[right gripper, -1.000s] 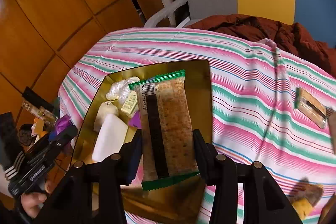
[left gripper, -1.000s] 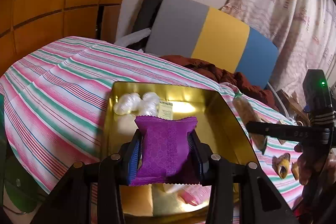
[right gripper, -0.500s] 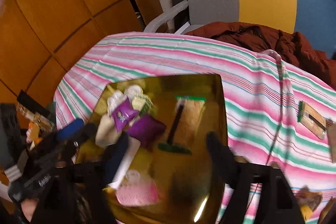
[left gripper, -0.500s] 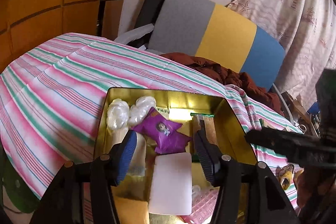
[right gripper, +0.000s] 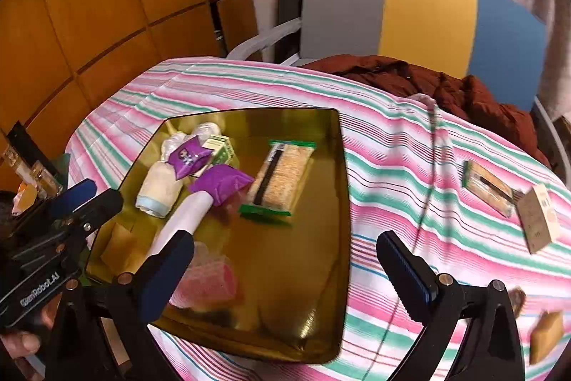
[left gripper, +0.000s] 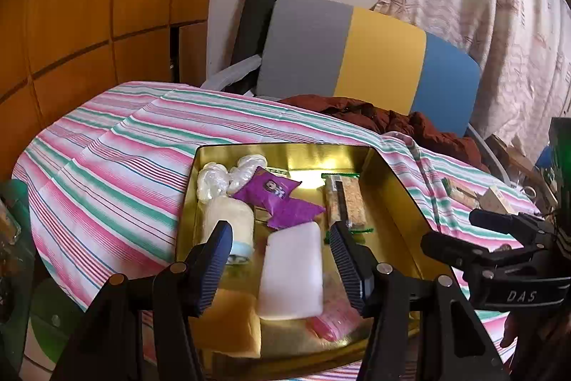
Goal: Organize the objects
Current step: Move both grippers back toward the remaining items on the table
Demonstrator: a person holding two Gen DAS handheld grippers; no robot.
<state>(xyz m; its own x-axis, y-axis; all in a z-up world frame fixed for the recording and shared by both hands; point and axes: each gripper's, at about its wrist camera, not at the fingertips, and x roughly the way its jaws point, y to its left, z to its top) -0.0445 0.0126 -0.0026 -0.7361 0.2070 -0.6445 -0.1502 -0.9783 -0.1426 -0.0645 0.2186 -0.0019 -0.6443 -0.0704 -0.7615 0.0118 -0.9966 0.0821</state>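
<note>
In tray (right gripper: 332,202): we saw cracker packet (right gripper: 280,179) right of pouches (right gripper: 221,183).
On tablecloth (right gripper: 392,166): second cracker packet (right gripper: 487,183) lay right of tray.

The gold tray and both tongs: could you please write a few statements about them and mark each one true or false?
1. The left tongs grip a purple packet. False: they are open and empty; two purple packets lie in the gold tray.
2. The cracker pack lies inside the tray. True.
3. The right tongs are open. True.
4. No snacks remain on the striped cloth. False: another cracker pack and a small box lie there, right of the tray.
</note>
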